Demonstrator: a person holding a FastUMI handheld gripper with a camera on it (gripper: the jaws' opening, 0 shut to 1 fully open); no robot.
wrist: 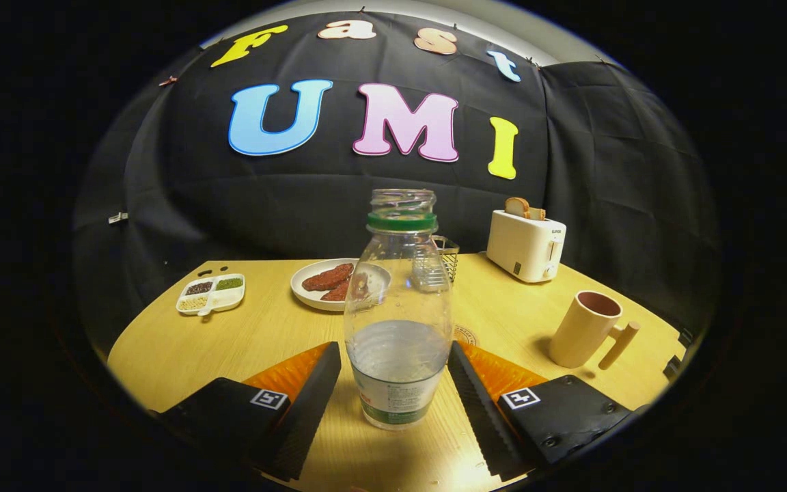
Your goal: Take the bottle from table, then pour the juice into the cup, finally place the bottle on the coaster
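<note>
Two jaws of the hand-held gripper (395,383) stood released, one on either side of the clear plastic bottle with a green neck ring (398,321), not quite pressing on it as far as could be judged. That bottle stood upright and uncapped on the pale wooden surface (182,348), roughly a third full of clear liquid, its lower body level with the jaws, likely so a squeeze would land below the liquid line. Right of the bottle, and a little beyond it, sat the tan ceramic cup with a peg handle (583,329), mouth up, with bare surface between for a tilt. Just behind the bottle a round patterned coaster (464,335) peeked out. Farther behind the bottle lay a white plate of reddish patties (325,281) and a white toaster holding bread (525,244), both well apart from the pouring path.
</note>
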